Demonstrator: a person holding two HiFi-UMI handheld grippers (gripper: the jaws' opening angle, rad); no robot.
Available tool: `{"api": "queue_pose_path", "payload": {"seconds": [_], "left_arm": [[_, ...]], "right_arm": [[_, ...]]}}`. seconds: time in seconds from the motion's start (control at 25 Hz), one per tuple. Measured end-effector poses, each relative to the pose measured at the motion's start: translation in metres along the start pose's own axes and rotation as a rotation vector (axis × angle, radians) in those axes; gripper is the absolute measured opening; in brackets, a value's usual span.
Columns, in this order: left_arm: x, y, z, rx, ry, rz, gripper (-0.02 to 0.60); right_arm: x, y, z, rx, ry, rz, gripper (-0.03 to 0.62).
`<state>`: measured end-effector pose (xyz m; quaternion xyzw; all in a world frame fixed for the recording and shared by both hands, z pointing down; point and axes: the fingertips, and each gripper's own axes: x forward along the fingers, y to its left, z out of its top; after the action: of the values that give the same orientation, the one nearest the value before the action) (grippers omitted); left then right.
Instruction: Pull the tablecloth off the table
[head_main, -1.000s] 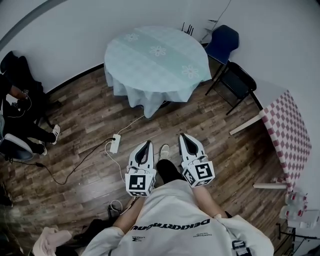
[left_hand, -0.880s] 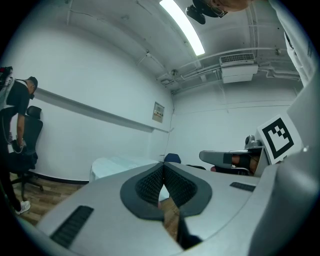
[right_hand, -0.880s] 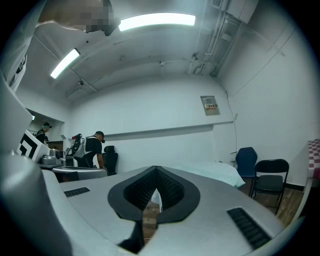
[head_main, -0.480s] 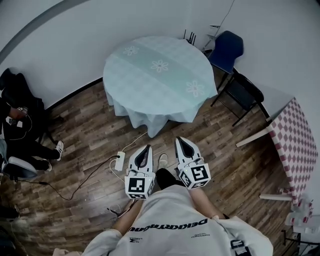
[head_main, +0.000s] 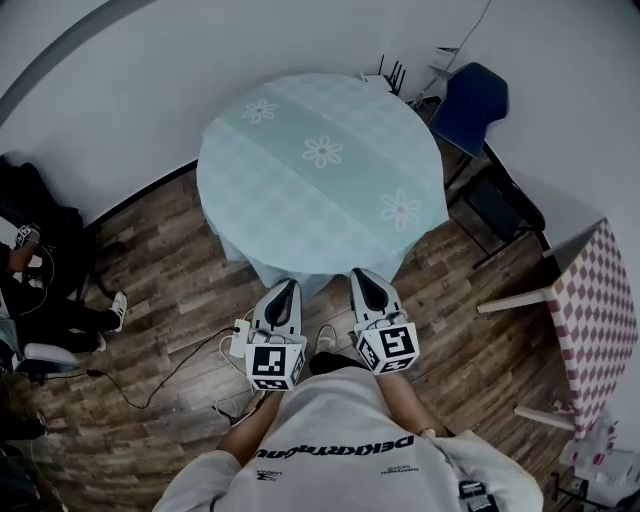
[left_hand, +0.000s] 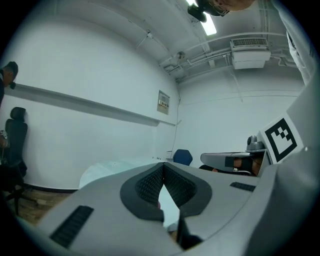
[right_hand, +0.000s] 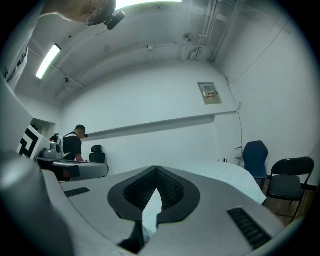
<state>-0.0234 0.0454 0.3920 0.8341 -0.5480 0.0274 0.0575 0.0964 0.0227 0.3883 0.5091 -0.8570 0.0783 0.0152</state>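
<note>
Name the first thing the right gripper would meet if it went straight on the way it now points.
Most likely the tablecloth, at its hanging near edge, just ahead of the right gripper; depth is unclear.

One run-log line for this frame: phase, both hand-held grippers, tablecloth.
phase: pre-grasp | left hand-held gripper: shut, empty | right hand-held gripper: shut, empty | pale green flower-print tablecloth: spread out, edges hanging, not gripped

Two grippers — left gripper (head_main: 288, 288), right gripper (head_main: 360, 276); one tablecloth (head_main: 320, 180); two chairs — blue chair (head_main: 478, 105), black chair (head_main: 510, 205); one checked cloth (head_main: 595, 320); one power strip (head_main: 238, 340)
</note>
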Motion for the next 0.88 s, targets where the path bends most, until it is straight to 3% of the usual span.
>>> {"api": "queue_pose_path", "payload": {"seconds": [0.32, 0.68, 0.88], "left_arm": [[0.081, 0.032, -0.001, 0.009, 0.031, 0.015, 0.014], [0.126, 0.080, -0.007, -0.039, 0.080, 0.024, 0.014], [0.156, 0.110, -0.013, -0.052, 0.107, 0.000, 0.014]], "right_arm": [[0.076, -0.046, -0.007, 0.031, 0.046, -0.006, 0.032], [0.135, -0.051, -0.022, 0.051, 0.120, -0.011, 0.032], [0.170, -0.059, -0.026, 0.064, 0.139, -0.059, 0.032]]}}
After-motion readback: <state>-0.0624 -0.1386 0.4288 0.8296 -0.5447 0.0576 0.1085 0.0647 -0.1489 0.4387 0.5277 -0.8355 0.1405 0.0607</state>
